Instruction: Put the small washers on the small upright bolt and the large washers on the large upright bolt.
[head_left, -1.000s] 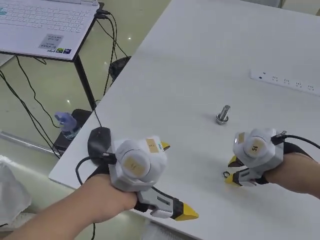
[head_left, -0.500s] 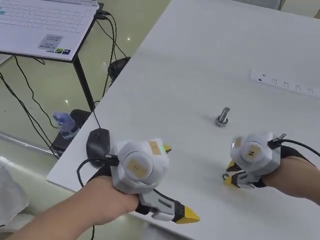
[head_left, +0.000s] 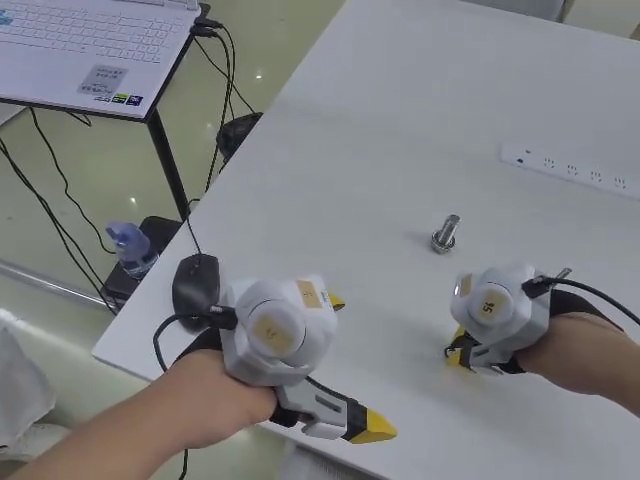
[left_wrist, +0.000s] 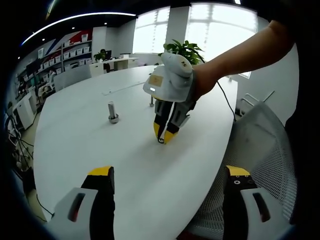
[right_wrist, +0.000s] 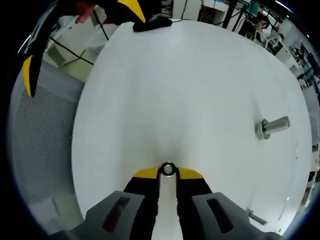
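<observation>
Right gripper view is showing my right tongs (right_wrist: 168, 173) closing together on a washer (right_wrist: 168, 169) that is lying flat on the desk (right_wrist: 190, 90), well apart from the upright bolt (right_wrist: 272, 127). I am judging the grip thin: the tips are catching just the rim, so a hasty lift could let the ring slip and roll away (the desk edge is sitting near). My left tongs (left_wrist: 169, 172) are hanging wide apart, holding nothing. I am also doubting the washer's size, risking the wrong bolt.
</observation>
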